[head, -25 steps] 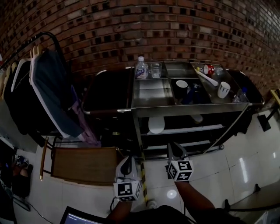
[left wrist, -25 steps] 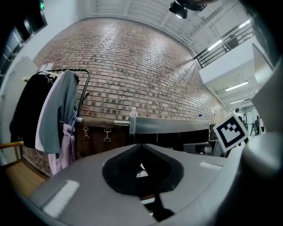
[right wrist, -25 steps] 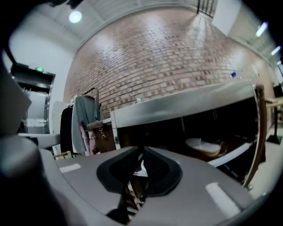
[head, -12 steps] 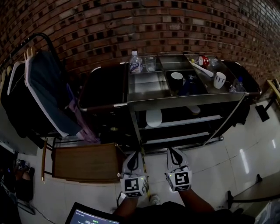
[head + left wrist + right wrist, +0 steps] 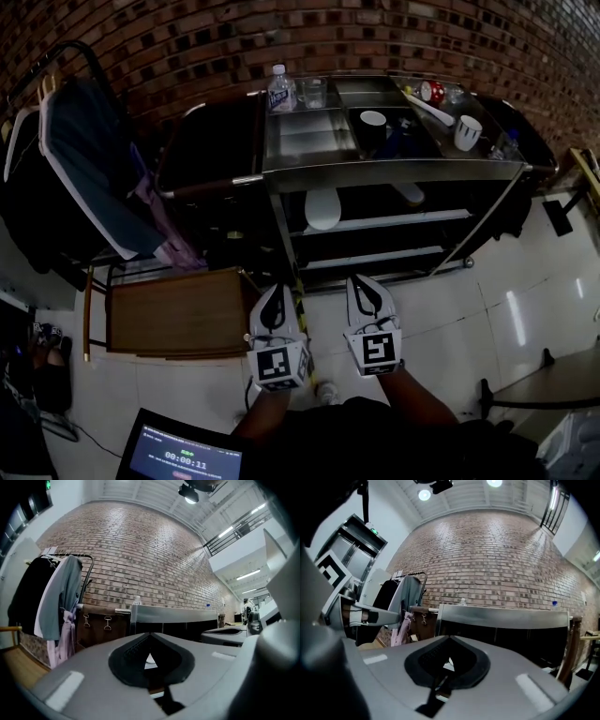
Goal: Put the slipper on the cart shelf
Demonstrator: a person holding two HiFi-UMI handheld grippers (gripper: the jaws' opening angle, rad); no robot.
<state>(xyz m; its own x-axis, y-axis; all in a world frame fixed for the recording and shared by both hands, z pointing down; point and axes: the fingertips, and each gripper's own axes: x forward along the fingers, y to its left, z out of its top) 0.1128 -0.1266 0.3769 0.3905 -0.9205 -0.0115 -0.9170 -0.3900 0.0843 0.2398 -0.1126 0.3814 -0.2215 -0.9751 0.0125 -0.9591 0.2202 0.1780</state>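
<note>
1. Steel forms the cart (image 5: 394,171) that stands ahead of both grippers, backed against the brick wall (image 5: 281,37).
2. We hold the left gripper (image 5: 274,295) low over the tiled floor (image 5: 469,319). Its jaws are together and nothing sits between them.
3. We hold the right gripper (image 5: 362,286) just beside it at the same height. Its jaws are also pressed together and empty.
4. We take the white oval shape ahead of and between the 2 grippers for the slipper (image 5: 322,208). It rests on the cart's upper shelf (image 5: 375,223), well apart from both grippers.
5. A 2nd white shape (image 5: 410,194) lies on that same shelf, ahead of the right gripper and a little to its right. We cannot tell what it is.
6. On the cart's top, far ahead of the left gripper, a plastic bottle (image 5: 277,87) stands just beside a clear glass (image 5: 313,92).
7. Ahead of the right gripper, a dark cup (image 5: 373,122) with a white inside sits in 1 of the top compartments. A white mug (image 5: 466,132) stands further to the right.
8. To the left of the left gripper, a wooden board (image 5: 173,314) lies on the floor. A clothes rack (image 5: 75,159) hung with coats stands beyond it.
9. Behind the left gripper, near our body, a lit screen (image 5: 183,457) shows at the lower edge of the head view.
</note>
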